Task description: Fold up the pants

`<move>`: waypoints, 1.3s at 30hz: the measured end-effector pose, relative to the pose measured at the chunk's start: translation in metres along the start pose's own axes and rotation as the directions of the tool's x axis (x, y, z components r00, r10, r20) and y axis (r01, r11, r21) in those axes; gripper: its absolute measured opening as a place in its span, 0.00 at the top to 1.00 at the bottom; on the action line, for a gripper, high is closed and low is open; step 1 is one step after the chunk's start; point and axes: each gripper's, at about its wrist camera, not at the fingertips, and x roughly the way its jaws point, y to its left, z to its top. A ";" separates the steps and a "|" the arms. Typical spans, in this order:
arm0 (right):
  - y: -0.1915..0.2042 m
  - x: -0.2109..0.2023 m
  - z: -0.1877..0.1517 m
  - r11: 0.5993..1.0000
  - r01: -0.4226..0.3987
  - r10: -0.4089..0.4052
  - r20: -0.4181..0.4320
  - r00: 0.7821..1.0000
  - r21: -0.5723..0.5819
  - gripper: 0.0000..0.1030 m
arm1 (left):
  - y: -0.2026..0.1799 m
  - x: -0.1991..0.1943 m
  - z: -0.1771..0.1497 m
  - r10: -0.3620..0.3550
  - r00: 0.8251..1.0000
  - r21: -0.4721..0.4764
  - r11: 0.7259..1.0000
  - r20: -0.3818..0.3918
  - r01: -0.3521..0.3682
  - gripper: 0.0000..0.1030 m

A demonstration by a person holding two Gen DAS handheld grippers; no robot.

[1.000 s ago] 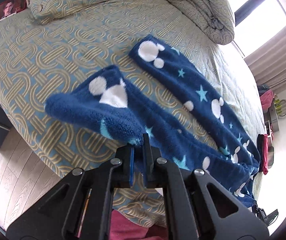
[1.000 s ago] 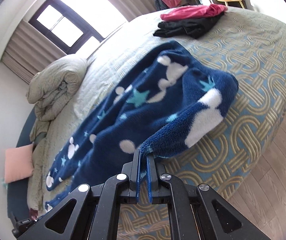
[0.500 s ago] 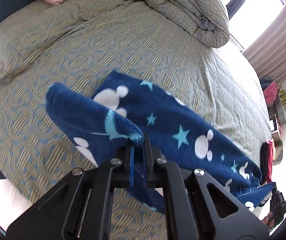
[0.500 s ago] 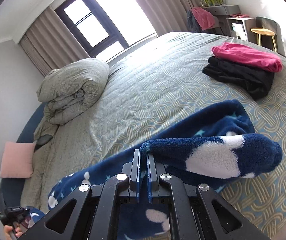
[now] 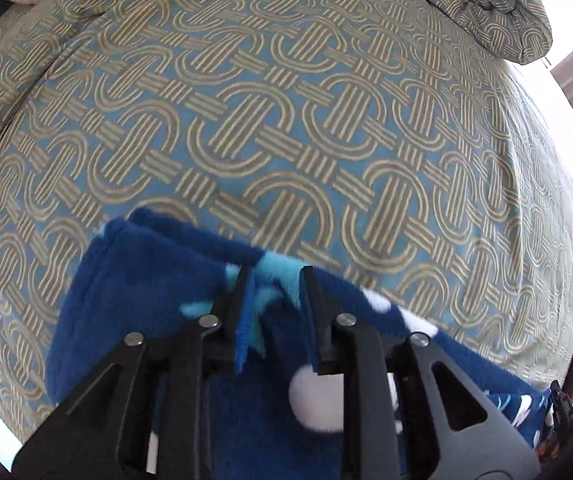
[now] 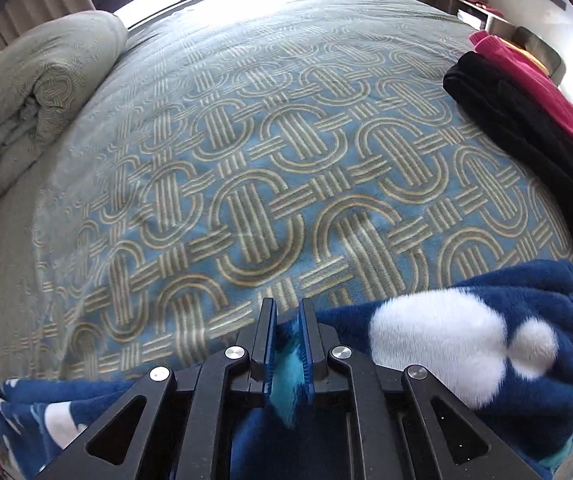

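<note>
The blue fleece pants [image 5: 154,292] lie on the bed [image 5: 286,128], at its near edge, and the fabric is doubled so that one layer rests on another. The left claw [image 5: 274,296] stands low over the pants with its jaws parted; a light blue patch of the fabric shows in the gap between them, and the pads do not press it. The right claw [image 6: 287,332] has its jaws nearly together, with a thin fold of the pants [image 6: 486,340] between the blue pads (the fabric there looks turquoise), so it is gripping the pants. In the right wrist view a big white mouse-head print sits on the folded part just to the right of the claw. Farther on the bed, at the right side, a black garment [image 6: 526,132] lies with a pink garment [image 6: 542,92] beside it, touching. A rolled grey duvet [image 6: 34,88] rests at the far left of the bed, well apart from the pants.
</note>
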 end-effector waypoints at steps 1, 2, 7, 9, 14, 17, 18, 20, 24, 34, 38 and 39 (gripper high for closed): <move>-0.002 0.002 0.001 1.000 -0.002 0.002 0.006 1.000 -0.013 0.86 | -0.001 -0.002 0.002 0.002 1.000 0.016 1.000 0.020 -0.002 0.72; -0.006 0.002 0.001 1.000 -0.008 0.008 0.010 1.000 -0.023 0.85 | -0.002 -0.006 0.003 0.009 0.999 0.036 0.999 0.043 -0.011 0.69; -0.030 -0.027 -0.002 0.999 -0.003 0.006 0.061 0.998 -0.048 0.76 | 0.009 -0.036 0.000 -0.003 0.994 0.096 0.995 0.111 -0.008 0.59; -0.042 -0.049 -0.010 0.999 -0.016 0.020 0.089 0.996 -0.050 0.72 | 0.019 -0.052 -0.012 -0.025 0.991 0.109 0.994 0.131 0.011 0.52; -0.058 -0.091 -0.060 0.993 0.007 0.008 0.129 0.992 -0.121 0.59 | 0.051 -0.078 -0.037 0.032 0.975 0.116 0.992 0.218 -0.059 0.35; -0.068 -0.103 -0.093 0.985 0.039 -0.014 0.142 0.990 -0.170 0.55 | 0.080 -0.085 -0.060 0.066 0.975 0.091 0.992 0.212 -0.087 0.35; -0.073 -0.107 -0.102 0.984 0.051 -0.027 0.145 0.989 -0.170 0.55 | 0.087 -0.087 -0.065 0.064 0.977 0.081 0.993 0.203 -0.082 0.35; -0.091 -0.113 -0.118 0.990 0.048 -0.030 0.138 0.990 -0.134 0.55 | 0.103 -0.093 -0.086 0.041 0.980 0.060 0.997 0.195 -0.054 0.35; -0.145 -0.124 -0.142 1.000 0.020 -0.022 0.103 0.994 0.020 0.55 | 0.116 -0.100 -0.125 -0.025 0.985 0.023 1.000 0.168 0.022 0.34; -0.221 -0.120 -0.153 0.907 -0.238 0.198 0.147 0.969 0.347 0.34 | 0.061 -0.111 -0.188 -0.201 0.975 0.095 0.977 0.096 0.192 0.34; -0.212 -0.099 -0.138 0.868 -0.303 0.274 0.128 0.953 0.393 0.33 | -0.011 -0.124 -0.224 -0.306 0.952 0.329 0.900 0.011 0.286 0.34; -0.208 -0.095 -0.133 0.871 -0.304 0.278 0.123 0.953 0.387 0.32 | -0.037 -0.126 -0.238 -0.330 0.944 0.408 0.858 -0.030 0.313 0.34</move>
